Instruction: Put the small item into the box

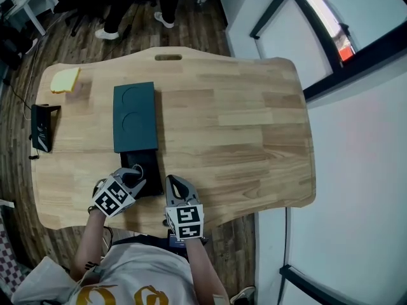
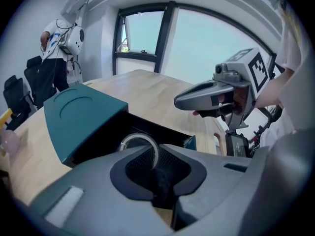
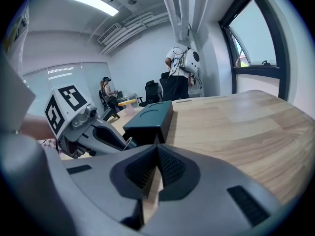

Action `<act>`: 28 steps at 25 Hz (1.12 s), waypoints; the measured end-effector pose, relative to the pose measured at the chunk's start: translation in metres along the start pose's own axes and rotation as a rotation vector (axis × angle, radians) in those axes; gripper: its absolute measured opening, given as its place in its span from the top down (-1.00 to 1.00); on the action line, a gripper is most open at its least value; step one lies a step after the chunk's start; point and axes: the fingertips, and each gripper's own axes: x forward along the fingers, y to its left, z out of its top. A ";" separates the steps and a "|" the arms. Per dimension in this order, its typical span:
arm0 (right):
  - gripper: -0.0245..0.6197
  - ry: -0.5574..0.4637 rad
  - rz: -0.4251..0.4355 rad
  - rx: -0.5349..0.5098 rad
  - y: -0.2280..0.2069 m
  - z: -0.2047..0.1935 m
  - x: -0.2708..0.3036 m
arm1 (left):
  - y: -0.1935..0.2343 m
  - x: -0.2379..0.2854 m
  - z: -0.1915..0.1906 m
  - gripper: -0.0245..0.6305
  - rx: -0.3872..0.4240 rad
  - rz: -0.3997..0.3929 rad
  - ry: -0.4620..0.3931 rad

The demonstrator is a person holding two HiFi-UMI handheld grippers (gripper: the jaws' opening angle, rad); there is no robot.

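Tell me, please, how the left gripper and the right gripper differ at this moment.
The left gripper is shut on a thin silvery ring; the right gripper has its jaws together on nothing. The left gripper reaches over the open dark box, while the right gripper is beside the box, over the wood of the table. Both sit close to the table's near edge and point roughly the same way across it.

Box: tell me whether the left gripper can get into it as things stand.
Probably yes: the left gripper, shut on the ring, hangs at the open box; the lid lies back, and the right gripper stands beside it.
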 end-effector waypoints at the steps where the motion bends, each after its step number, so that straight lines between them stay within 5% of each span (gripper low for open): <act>1: 0.91 0.006 0.003 0.003 -0.001 -0.002 0.000 | -0.002 0.004 -0.003 0.81 0.010 -0.003 0.016; 19: 0.91 0.056 -0.006 0.052 -0.023 -0.023 0.005 | -0.006 0.026 -0.018 0.81 0.100 -0.055 0.315; 28: 0.91 0.064 -0.023 0.068 -0.031 -0.028 0.000 | -0.008 0.029 -0.016 0.80 0.102 -0.081 0.321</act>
